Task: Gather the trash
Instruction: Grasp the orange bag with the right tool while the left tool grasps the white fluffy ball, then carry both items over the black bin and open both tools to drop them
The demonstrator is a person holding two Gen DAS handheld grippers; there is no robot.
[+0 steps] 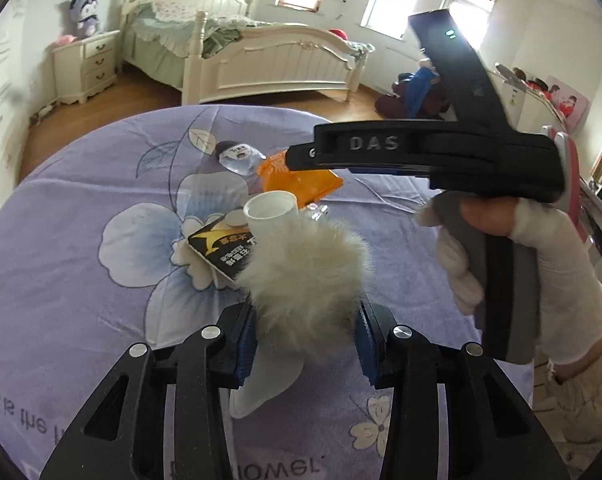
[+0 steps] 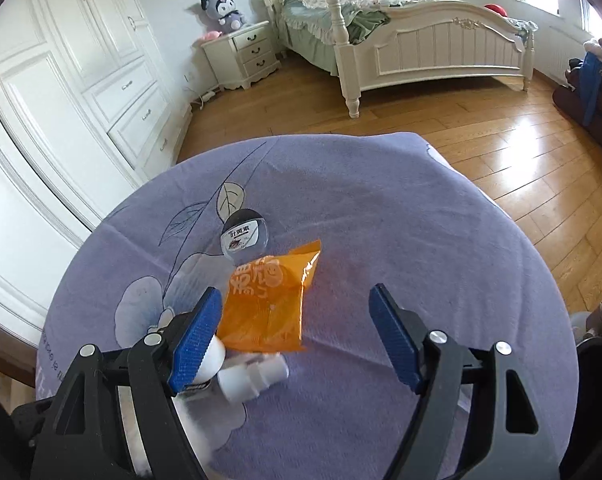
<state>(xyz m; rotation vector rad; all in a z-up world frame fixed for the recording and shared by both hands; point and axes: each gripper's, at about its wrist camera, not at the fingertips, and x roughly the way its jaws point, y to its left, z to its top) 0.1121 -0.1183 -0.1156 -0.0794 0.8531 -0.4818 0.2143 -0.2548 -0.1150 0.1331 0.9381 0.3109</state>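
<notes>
The trash lay clustered near the middle of the purple flowered cloth [image 2: 381, 208], well in from every edge. The orange wrapper [image 2: 267, 300] lay flat, with the small round container [image 2: 243, 236] touching its far corner and a white bottle [image 2: 253, 376] at its near edge. Your right gripper [image 2: 297, 336] hung released above the wrapper, nothing between its pads. Your left gripper [image 1: 305, 344] was clenched on a furry white item with a tube neck [image 1: 301, 264], above the black-and-gold packet [image 1: 225, 252]. For the wrapper you needed to come down with one pad beyond each side edge, pinch a raised fold, not the cloth, and avoid nudging the bottle. The hand [image 1: 533, 264] holding the right tool sat close to your left one; collision was the risk.
</notes>
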